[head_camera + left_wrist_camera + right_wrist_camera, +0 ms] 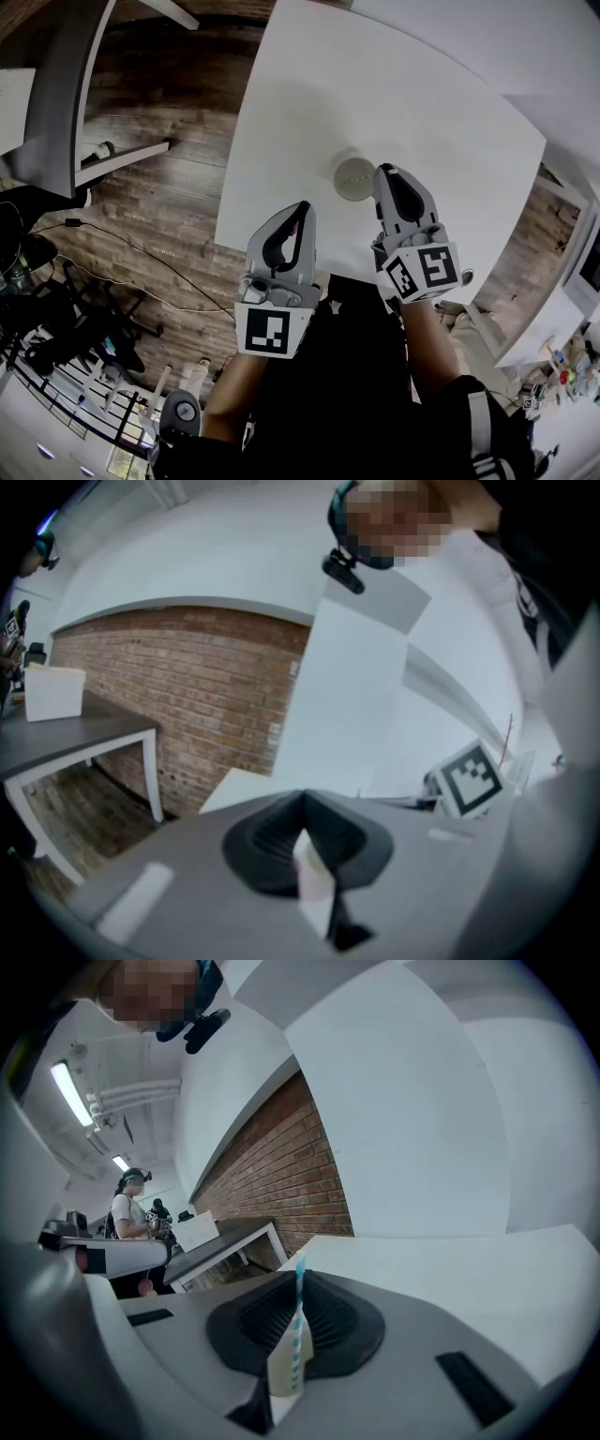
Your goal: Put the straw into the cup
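White table: it fills the upper right of the head view, above a dark wood floor.
Cup: it stands upright on the table, near the edge closest to us, and we look down into its round mouth.
Right gripper: its jaws are clamped on the straw. In the head view its tip lies at the cup's right rim, and we cannot tell whether the two touch.
Straw: it is striped teal and white. The right jaws pinch its lower part, and the rest rises past them in the right gripper view. In the head view we cannot make it out.
Left gripper: its jaws are pressed together, and we see nothing between them but a pale pad. It hangs over the table's near edge, beside the right gripper and clear of the cup.
Brick wall: it runs behind the table in both gripper views.
Grey desk: it stands against the brick.
Person: they stand far off at the left of the right gripper view.
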